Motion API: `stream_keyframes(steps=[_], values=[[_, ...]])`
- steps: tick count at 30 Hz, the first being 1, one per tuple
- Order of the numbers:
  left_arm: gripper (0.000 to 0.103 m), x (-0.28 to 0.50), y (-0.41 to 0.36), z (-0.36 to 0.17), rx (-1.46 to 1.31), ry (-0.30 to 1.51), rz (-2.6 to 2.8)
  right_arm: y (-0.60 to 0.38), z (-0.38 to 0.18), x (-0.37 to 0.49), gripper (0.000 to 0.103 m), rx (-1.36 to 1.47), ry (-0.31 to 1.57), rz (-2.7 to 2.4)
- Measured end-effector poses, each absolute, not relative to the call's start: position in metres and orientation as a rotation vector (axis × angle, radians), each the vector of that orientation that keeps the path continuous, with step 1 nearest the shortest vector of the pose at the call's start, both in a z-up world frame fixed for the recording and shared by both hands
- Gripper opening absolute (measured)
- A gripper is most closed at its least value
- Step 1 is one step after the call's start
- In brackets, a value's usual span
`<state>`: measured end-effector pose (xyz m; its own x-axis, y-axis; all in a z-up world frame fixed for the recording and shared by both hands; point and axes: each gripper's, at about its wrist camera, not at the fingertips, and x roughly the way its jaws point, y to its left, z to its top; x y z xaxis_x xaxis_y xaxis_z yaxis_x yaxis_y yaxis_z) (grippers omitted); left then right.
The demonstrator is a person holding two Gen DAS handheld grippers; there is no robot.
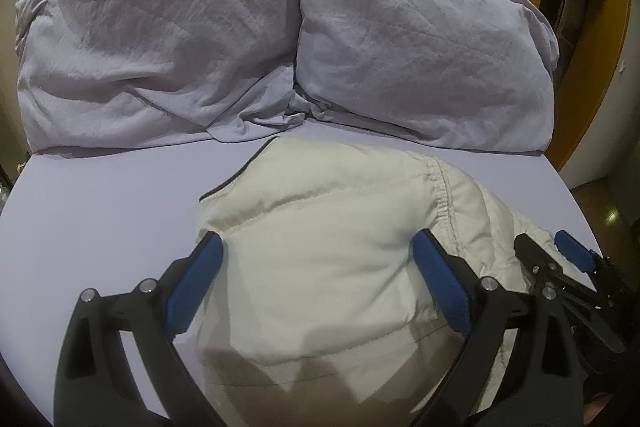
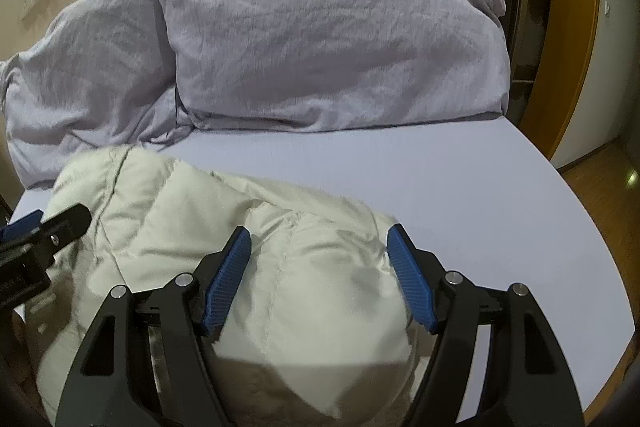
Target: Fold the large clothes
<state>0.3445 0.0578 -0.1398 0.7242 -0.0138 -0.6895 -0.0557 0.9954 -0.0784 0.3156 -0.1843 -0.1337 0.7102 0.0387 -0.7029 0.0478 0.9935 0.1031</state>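
the left gripper (image 1: 316, 259) hangs over the near part of the cream padded jacket (image 1: 332, 247), its blue pads (image 1: 198, 279) spread wide and gripping nothing. just to its right the right gripper (image 2: 318, 251) stands equally wide over the jacket's bulging right side, pads apart from the cloth. the jacket lies bunched on the lilac bed sheet (image 2: 460, 195). beyond the jacket, a rumpled lilac duvet (image 1: 280, 39) is heaped along the bed's far end.
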Motion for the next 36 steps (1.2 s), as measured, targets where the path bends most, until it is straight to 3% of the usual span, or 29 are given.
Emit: stream_keyframes(steps=[36], values=[[0.100,0.350,0.047,-0.163,-0.071,0.741,0.016,-0.186,-0.156,0.316,0.078,0.132,0.769,-0.047]])
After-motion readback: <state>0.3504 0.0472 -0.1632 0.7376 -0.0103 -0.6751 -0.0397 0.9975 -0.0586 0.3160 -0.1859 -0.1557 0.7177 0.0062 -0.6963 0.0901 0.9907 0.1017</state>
